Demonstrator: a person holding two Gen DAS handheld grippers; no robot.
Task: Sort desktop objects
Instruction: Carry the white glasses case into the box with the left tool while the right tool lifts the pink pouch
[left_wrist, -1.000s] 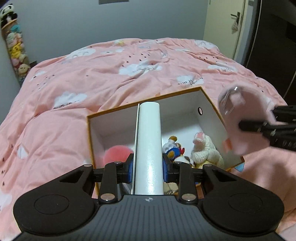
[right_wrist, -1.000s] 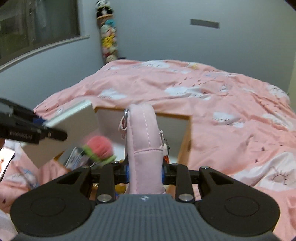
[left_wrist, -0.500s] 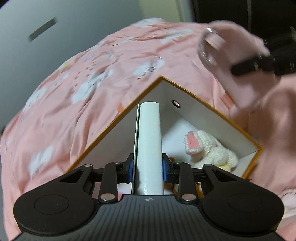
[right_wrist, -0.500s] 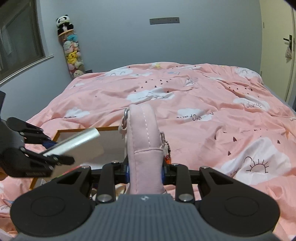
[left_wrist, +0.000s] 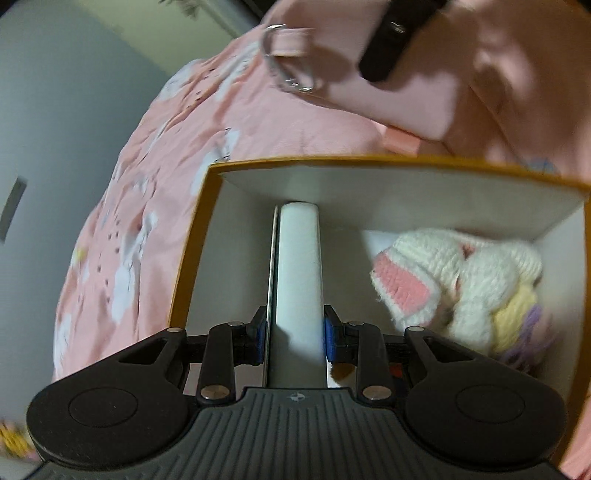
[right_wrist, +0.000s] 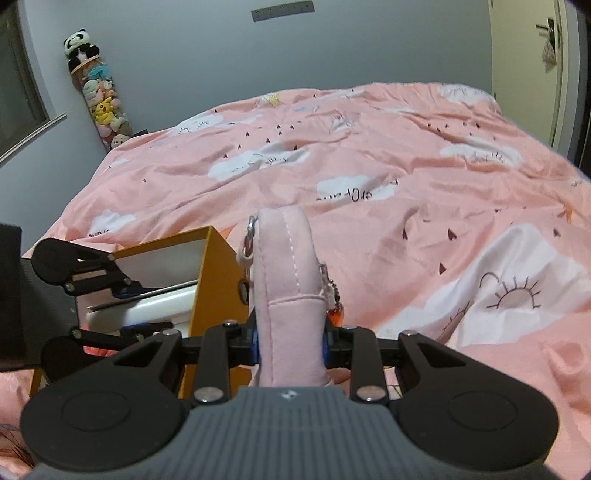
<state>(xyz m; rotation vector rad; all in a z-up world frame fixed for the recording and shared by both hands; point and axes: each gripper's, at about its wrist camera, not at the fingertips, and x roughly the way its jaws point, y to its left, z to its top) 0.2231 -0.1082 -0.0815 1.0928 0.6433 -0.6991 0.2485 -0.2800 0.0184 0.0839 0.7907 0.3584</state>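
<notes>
Bedroom setup, so the "desktop" is really a bed with a pink duvet (right_wrist: 388, 155) covered in white clouds and little suns, grey wall (right_wrist: 207, 48) behind it, and a tall tube of plush toys (right_wrist: 99, 96) with a panda on top standing in the far left corner.

On the near left of the bed sits an orange box (right_wrist: 218, 280) with white inside walls. From the left wrist view you look straight down into it: a crocheted white bunny (left_wrist: 458, 280) with pink ears lies in the right part, with some yellow and purple yarn bits under it.

Left gripper (left_wrist: 295, 332) is pinching a white flat device (left_wrist: 298, 273) with a thin silver edge, blue pads pressed on both sides. The device is already down inside the box, its far end close to the far wall. Can't tell if it touches the bottom.

Right gripper (right_wrist: 290, 338) is clamped on a pink pouch (right_wrist: 286, 280), held upright, with a metal ring at its top left and a small red charm on a bead chain hanging at its right. The pouch is outside the box, just beside its right wall, above the duvet. In the left wrist view it shows up blurry at the top, past the box's far edge.
</notes>
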